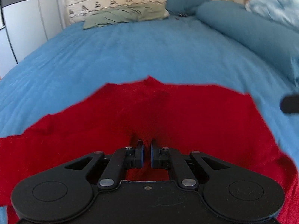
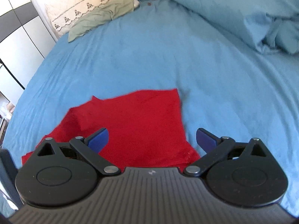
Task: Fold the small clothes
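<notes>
A small red garment (image 1: pixel 158 115) lies spread flat on the blue bed sheet (image 1: pixel 130 56). My left gripper (image 1: pixel 147 149) sits low over its near edge, jaws almost together with a thin gap; whether cloth is pinched between them is hidden. In the right wrist view the red garment (image 2: pixel 142 123) lies just ahead. My right gripper (image 2: pixel 152 140) is wide open above its right edge, nothing between the blue pads (image 2: pixel 99 139). A dark fingertip of the right gripper shows at the right edge of the left wrist view (image 1: pixel 290 103).
A cream embroidered pillow (image 1: pixel 115 1) and a green pillow (image 1: pixel 127 15) lie at the head of the bed. A rolled blue duvet (image 1: pixel 248 31) runs along the right side. White wardrobe doors (image 1: pixel 22 29) stand to the left.
</notes>
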Demonstrator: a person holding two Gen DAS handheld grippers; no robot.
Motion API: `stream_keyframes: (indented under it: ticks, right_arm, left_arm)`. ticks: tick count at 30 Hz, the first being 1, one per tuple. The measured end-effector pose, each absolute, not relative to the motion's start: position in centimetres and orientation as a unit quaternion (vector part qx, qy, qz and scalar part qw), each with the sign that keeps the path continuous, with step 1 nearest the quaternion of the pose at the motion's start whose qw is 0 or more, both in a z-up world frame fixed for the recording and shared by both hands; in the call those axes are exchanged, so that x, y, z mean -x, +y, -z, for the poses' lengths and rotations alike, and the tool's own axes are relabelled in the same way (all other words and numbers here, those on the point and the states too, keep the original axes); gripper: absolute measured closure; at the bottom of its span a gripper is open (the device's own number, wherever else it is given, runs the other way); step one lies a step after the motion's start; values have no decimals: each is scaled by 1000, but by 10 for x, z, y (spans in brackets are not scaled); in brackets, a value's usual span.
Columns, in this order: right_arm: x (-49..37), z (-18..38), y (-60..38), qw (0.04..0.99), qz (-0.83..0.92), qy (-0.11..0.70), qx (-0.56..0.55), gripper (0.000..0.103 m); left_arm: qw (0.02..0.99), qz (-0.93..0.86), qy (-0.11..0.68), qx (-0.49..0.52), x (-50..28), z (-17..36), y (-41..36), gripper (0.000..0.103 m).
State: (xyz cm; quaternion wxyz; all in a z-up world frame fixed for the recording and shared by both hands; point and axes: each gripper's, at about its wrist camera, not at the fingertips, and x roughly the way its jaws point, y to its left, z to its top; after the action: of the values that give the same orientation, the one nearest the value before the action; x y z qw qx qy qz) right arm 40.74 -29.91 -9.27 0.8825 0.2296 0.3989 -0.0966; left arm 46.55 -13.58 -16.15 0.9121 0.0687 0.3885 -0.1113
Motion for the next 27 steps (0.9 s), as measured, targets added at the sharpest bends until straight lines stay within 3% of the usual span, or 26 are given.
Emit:
stream_keyframes:
  ticks: [2,3,4,8,11,14,18,23,26,27]
  right_arm:
    - [-409,100,-306,880,85,401,-241,0]
    - [-410,103,-307,878,79,402,-246,0]
    - [-410,104,-308,877,69,403,-252,0]
    - [-421,103,-294,871,21,421,-252,0]
    - [-434,105,-266,868,-12,436,-236,0]
    - [-445,113,-235,872,-27,438,-216,0]
    - [-461,133,-204,872,-33,450,-191,24]
    - [-469,144,-183,882,-10,441,-167,40]
    - [-469,141,-171,889,19,439,-130,80]
    - [-470,137,-169,891,23,435,-131,80]
  left_arm:
    - [911,123,386,-77,-458,162,-136,63]
    - [910,132,384,-81,-455,158,-135,42]
    - [912,135,378,-86,-451,153,-131,34]
    - [918,104,371,-96,-436,128,-106,28]
    - [922,51,372,-97,-426,118,-62,11]
    - [921,12,376,-97,-417,121,-16,9]
    - [912,-31,397,-101,-415,142,25,10]
    - [902,-54,421,-85,-425,166,55,13]
    - [899,-56,429,-67,-422,172,61,14]
    - [900,-56,428,-65,-421,172,62,14]
